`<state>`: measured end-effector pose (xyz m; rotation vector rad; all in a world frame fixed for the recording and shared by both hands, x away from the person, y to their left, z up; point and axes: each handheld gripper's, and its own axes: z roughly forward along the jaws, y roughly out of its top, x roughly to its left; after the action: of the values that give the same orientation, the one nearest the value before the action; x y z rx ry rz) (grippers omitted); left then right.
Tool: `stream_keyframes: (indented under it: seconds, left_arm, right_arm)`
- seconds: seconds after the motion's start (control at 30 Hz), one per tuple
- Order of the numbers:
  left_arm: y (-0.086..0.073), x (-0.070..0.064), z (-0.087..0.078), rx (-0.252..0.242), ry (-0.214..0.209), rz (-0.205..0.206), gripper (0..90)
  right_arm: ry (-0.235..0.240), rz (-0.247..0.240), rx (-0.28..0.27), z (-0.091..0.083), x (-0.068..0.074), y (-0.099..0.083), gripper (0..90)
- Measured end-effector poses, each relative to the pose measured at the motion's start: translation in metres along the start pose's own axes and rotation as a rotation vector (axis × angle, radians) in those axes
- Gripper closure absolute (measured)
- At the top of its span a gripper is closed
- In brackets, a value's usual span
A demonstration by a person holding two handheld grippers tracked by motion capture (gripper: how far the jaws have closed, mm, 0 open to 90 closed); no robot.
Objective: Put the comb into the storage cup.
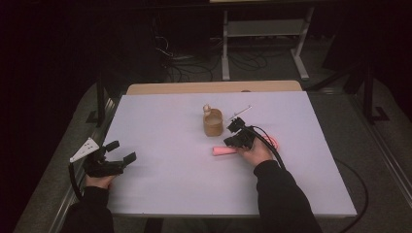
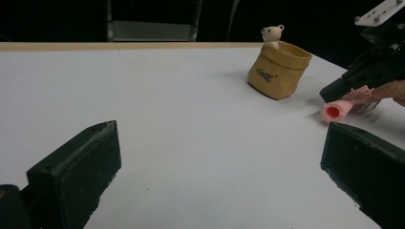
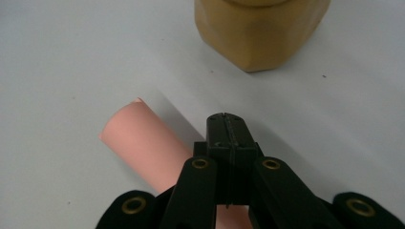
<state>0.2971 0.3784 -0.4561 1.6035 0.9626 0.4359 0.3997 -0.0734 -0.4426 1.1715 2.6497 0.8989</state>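
A pink paper roll lies on the white table, just in front of a small tan bag with a toy bear peeking over its rim. My right gripper hovers low over the roll's right part. In the right gripper view its jaws are pressed together above the roll, with the bag just ahead. My left gripper rests at the table's left edge, jaws wide apart and holding nothing. The left gripper view shows the bag, the bear and the roll's open end.
A thin white stick-like item lies behind the bag. The right gripper's cable trails over the table toward the right edge. A wooden tabletop strip borders the far side; a metal frame and cables sit on the floor beyond.
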Motion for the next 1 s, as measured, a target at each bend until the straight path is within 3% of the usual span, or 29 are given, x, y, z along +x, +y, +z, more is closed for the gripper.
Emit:
stream_keyframes:
  seconds: [0.6, 1.0]
  left_arm:
    - [0.0, 0.0, 0.0, 0.001, 0.0, -0.003, 0.0]
    - [0.0, 0.0, 0.0, 0.003, -0.002, 0.0, 0.0]
  right_arm:
    - [0.045, -0.014, 0.06, 0.009, 0.013, -0.012, 88.7]
    - [0.06, -0.015, 0.067, 0.002, 0.018, -0.022, 88.6]
